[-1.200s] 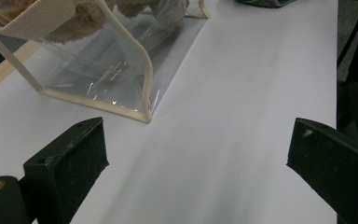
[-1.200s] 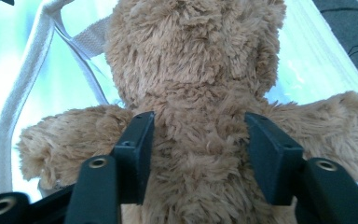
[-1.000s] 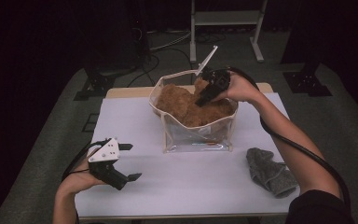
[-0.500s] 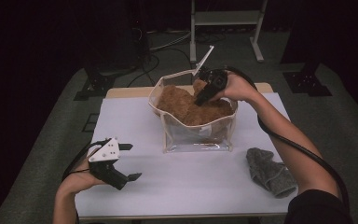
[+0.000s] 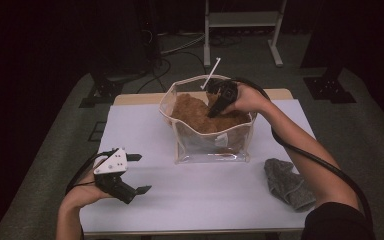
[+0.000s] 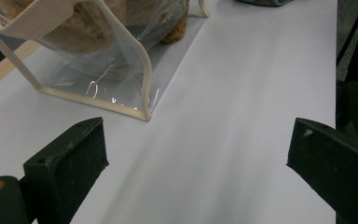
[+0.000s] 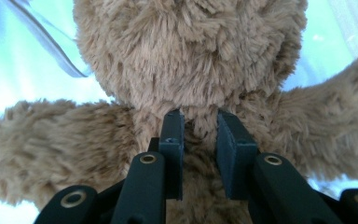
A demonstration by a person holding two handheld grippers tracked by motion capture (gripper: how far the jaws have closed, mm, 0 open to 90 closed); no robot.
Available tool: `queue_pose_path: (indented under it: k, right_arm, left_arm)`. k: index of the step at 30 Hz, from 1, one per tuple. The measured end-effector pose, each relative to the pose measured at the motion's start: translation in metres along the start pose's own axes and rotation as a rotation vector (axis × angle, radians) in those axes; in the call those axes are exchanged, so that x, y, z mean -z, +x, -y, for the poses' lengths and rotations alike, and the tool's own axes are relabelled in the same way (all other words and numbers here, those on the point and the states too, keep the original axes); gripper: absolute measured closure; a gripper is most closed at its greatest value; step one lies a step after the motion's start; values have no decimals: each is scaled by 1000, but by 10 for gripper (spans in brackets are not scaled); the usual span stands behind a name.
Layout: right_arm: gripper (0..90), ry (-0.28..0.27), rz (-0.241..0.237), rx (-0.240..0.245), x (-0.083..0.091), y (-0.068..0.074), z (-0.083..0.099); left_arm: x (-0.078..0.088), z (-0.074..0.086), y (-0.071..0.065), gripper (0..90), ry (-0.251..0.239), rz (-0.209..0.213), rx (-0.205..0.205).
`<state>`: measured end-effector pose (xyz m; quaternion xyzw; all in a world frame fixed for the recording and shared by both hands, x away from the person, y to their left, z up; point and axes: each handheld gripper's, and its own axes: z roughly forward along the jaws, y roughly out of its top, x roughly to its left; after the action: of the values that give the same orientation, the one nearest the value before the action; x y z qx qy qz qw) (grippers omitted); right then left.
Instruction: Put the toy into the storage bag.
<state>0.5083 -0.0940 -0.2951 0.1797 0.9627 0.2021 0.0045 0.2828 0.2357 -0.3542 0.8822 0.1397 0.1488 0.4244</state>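
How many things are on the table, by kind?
Clear bag: 1
Plush toy, inside the bag: 1
Grey cloth: 1
Total: 3

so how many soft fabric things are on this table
2: a brown plush teddy bear inside the clear plastic bag at mid-table, and a crumpled grey cloth lying near the table's right edge. The bear may hide more inside the bag.
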Motion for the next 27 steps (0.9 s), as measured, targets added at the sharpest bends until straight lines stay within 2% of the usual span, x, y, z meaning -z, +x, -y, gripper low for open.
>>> queue_pose_path:
  k: [4, 9, 13, 18, 27]
  right_arm:
    - [691, -52, -4, -7, 4, 0, 4]
    - [568, -134, 7, -4, 26, 3, 8]
    - [532, -199, -5, -29, 43, 3, 18]
    - [507, -241, -5, -39, 57, 6, 30]
    - [484, -277, 0, -32, 75, 15, 46]
  left_arm:
    - [-1, 1, 0, 39, 4, -1, 2]
    - [-1, 0, 0, 39, 3, -1, -3]
    - [-1, -1, 0, 39, -3, -2, -1]
    - [-2, 0, -1, 39, 7, 3, -2]
    - [-4, -1, -1, 39, 11, 3, -8]
